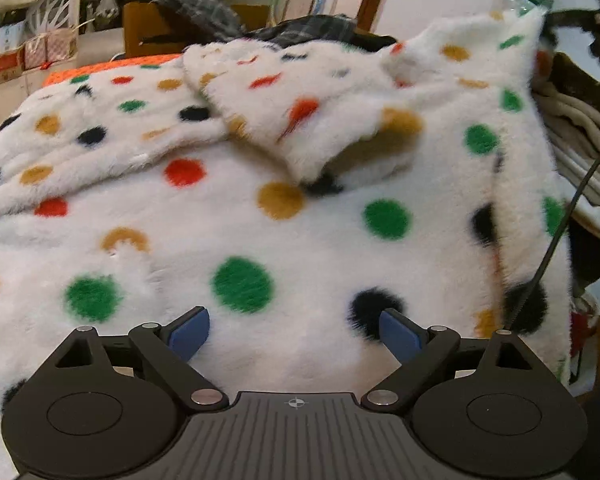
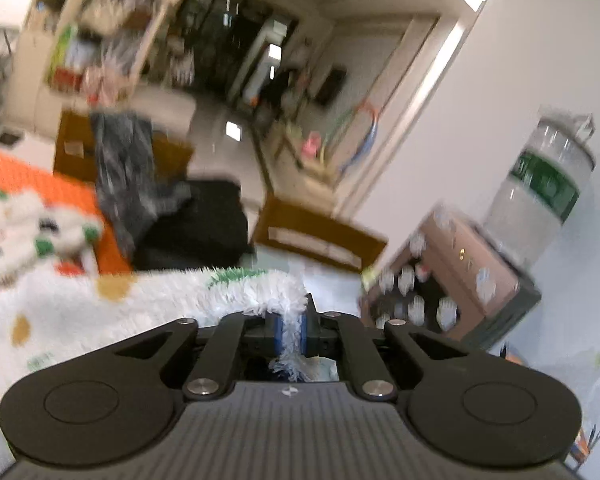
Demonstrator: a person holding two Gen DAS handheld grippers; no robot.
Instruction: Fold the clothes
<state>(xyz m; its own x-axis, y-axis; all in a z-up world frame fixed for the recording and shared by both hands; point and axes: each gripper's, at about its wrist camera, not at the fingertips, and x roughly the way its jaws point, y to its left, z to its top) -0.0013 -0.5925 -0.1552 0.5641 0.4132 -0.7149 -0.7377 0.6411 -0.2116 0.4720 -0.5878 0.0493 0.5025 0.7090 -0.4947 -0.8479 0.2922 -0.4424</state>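
Over the orange surface (image 1: 100,67), a fluffy white polka-dot garment (image 1: 300,220) is lying; the left gripper (image 1: 294,334) is gaping wide above it, the right gripper (image 2: 290,332) is pinching its shaggy edge.

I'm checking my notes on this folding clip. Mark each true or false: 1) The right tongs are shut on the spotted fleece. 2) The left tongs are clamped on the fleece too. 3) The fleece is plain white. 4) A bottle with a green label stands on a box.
1) True: the right tongs pinch an edge of the spotted fleece.
2) False: the left tongs are open, fingers spread over the fleece, gripping nothing.
3) False: it is white with green, red, black and mustard dots.
4) True: the bottle stands on a box by the wall.
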